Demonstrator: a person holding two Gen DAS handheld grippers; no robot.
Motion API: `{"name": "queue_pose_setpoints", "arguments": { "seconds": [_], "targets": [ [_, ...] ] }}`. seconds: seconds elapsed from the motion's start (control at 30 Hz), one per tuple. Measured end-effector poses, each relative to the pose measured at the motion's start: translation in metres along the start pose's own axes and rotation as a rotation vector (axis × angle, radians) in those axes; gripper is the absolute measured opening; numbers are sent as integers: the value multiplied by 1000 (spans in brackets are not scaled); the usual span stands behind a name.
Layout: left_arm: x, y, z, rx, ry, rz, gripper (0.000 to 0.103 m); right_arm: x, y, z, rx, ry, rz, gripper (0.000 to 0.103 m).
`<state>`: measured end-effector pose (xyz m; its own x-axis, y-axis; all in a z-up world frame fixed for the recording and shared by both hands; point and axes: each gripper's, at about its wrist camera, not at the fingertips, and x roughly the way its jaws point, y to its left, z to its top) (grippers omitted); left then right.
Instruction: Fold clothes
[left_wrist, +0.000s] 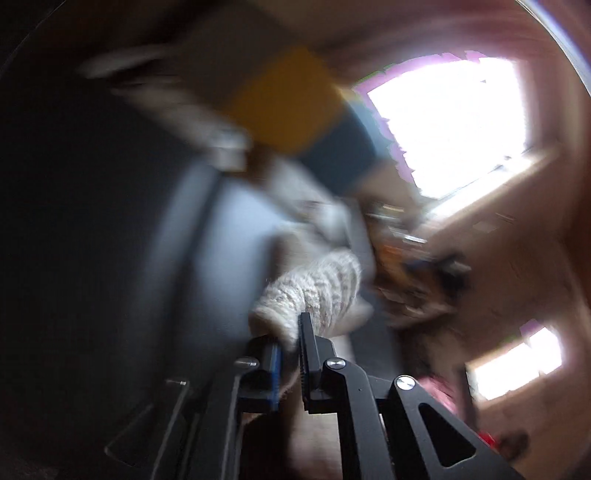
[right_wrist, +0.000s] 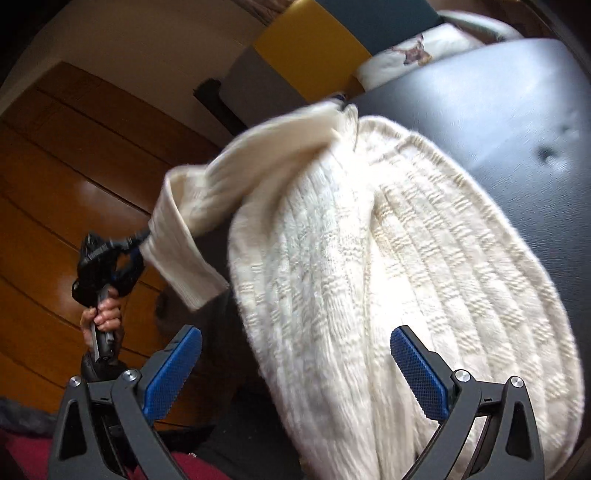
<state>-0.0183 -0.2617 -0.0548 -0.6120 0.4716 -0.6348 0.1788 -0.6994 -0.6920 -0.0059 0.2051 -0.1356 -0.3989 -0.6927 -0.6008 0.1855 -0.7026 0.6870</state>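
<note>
My left jaws (left_wrist: 290, 354) pinch the cuff of the cream sweater (right_wrist: 369, 258), whose body lies on the dark counter (right_wrist: 498, 118); my right jaws (right_wrist: 295, 373) gape empty over it. I'd carry that sleeve towards three o'clock, across the body, keeping it taut

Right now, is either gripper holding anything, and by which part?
The left gripper is shut on the white sweater, pinching the end of its sleeve. The right gripper is open and holds nothing.
</note>
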Motion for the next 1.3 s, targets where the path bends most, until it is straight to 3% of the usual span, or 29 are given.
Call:
{"name": "queue_pose_setpoints", "arguments": {
  "seconds": [0.07,0.1,0.17,0.27,0.33,0.47,0.57,0.8,0.9,0.93,0.97,1.07,1.3],
  "targets": [
    [-8,41,5,-108,3,204,17,11,1,5,6,10,-19,103],
    [-16,56,6,-148,-13,252,17,14,3,7,5,9,-22,103],
    [-35,67,0,-170,-69,213,17,11,3,10,-2,-1,-15,103],
    [-42,45,-17,-84,-95,120,18,9,3,18,-6,-12,-23,103],
    [-21,19,-32,-10,-35,45,19,10,3,23,0,-19,-26,103],
    [64,-19,-66,44,208,-99,20,14,-8,37,103,-11,48,103],
    [119,-31,-91,6,341,-90,21,13,-15,44,150,-26,97,103],
    [164,-51,-123,-26,404,-13,39,25,-44,63,265,-63,173,103],
    [174,-66,-132,53,381,45,36,34,-60,67,337,-71,192,103],
    [176,-71,-134,86,369,65,29,38,-66,67,363,-70,190,103],
    [178,-72,-134,91,364,75,3,42,-71,68,386,-68,189,103],
    [177,-56,-121,11,365,79,4,43,-74,74,400,-78,120,103],
    [135,-16,-52,9,180,303,4,44,-82,98,333,-88,-18,103]
  ]
}}
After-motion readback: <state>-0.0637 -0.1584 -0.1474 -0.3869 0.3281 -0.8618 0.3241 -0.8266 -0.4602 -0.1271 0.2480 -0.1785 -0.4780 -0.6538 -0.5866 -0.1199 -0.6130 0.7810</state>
